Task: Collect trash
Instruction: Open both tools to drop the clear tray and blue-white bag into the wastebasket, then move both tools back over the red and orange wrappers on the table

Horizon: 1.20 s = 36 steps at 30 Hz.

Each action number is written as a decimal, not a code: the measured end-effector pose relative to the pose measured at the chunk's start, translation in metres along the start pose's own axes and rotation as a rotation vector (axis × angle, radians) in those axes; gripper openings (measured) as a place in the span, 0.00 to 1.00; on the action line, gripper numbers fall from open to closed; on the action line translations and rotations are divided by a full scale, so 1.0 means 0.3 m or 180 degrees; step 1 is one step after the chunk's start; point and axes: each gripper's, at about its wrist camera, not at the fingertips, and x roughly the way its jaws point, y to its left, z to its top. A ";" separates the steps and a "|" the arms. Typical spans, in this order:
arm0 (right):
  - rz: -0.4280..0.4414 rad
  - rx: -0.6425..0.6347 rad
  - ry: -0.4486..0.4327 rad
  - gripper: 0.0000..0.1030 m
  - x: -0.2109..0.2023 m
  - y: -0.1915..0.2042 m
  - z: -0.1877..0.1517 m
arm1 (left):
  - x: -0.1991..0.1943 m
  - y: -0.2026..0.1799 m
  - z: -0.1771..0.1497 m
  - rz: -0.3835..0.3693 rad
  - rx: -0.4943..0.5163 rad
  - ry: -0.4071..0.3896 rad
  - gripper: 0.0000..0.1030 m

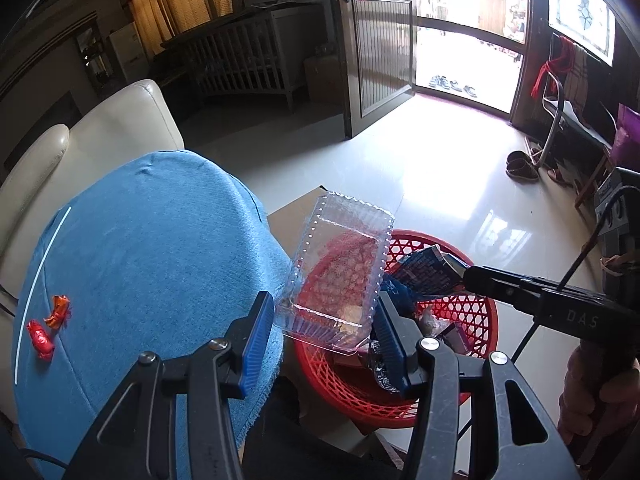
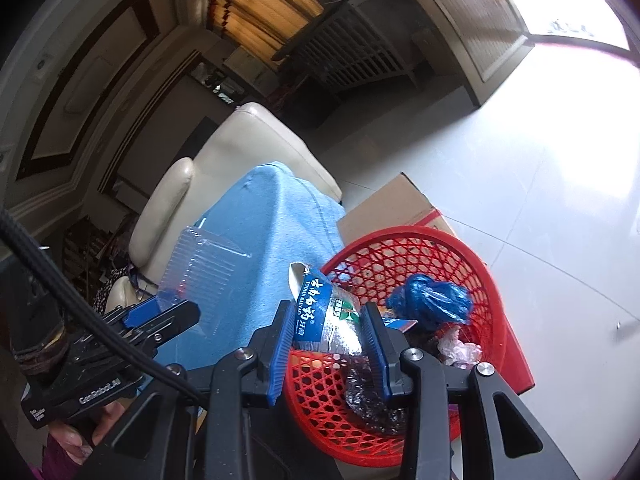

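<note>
— What did your left claw (image 1: 320, 330) have?

— A clear tray (image 1: 340, 268), pinched at its near end between my blue pads (image 1: 256, 340), jaws only partly apart. It tilted up and away from me, over the near rim of the red basket (image 1: 476, 308).

— And the right claw (image 2: 326, 344)?

— Closed on a crushed bottle (image 2: 324, 312) with a blue label, the narrow gap filled by it. It hung just above the basket's near side.

— What lay beyond?

— Past the bottle, inside the basket, sat a blue bag (image 2: 432, 300), with crumpled wrappers (image 2: 456, 350) to its near right. Left of both claws was the blue cloth (image 1: 140, 240), and at my far left on it, two red sweets (image 1: 48, 330) lay close together. Behind the basket stood a box (image 2: 392, 200), and further off a cream sofa (image 2: 248, 140).
</note>
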 end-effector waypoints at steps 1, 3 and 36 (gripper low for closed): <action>-0.0009 0.0040 0.0011 0.37 0.003 -0.012 0.002 | 0.003 -0.005 0.001 -0.0005 0.0011 0.0001 0.52; -0.0009 0.0098 0.0024 0.37 0.006 -0.029 0.002 | 0.010 -0.011 0.004 -0.0025 0.0027 0.0008 0.52; -0.0001 0.0296 -0.0230 0.62 -0.075 -0.063 0.058 | -0.048 0.104 -0.011 0.0076 -0.0164 -0.0029 0.62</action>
